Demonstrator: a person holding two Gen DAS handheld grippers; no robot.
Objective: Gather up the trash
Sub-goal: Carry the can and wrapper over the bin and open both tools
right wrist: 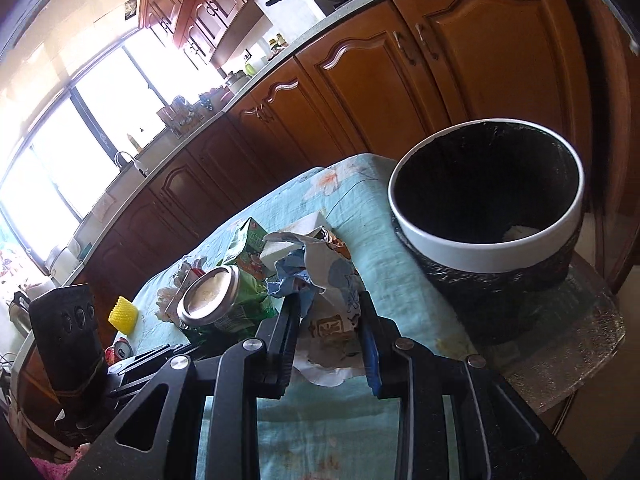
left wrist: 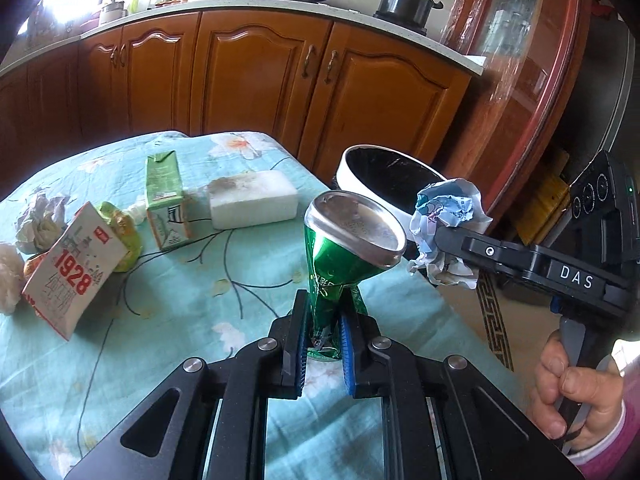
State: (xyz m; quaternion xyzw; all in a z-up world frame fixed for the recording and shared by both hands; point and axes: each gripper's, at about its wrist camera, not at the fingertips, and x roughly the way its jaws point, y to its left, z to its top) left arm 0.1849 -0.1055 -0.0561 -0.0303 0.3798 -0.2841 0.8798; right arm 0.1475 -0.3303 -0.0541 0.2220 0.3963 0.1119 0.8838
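Note:
My left gripper (left wrist: 325, 330) is shut on a crushed green can (left wrist: 348, 248) and holds it above the table; the can also shows in the right wrist view (right wrist: 216, 304). My right gripper (right wrist: 329, 320) is shut on a crumpled blue-and-white paper wrapper (right wrist: 328, 280), seen in the left wrist view (left wrist: 444, 220) near the bin. The white-rimmed bin with a black liner (right wrist: 486, 248) stands on a stool just off the table's right end, also in the left wrist view (left wrist: 380, 164).
On the teal flowered tablecloth (left wrist: 180, 300) lie a green carton (left wrist: 164, 200), a white foam block (left wrist: 252, 200), a "1928" box (left wrist: 74, 276), crumpled tissue (left wrist: 38, 220) and a yellow-green wrapper (left wrist: 120, 232). Wooden cabinets (left wrist: 260, 72) stand behind.

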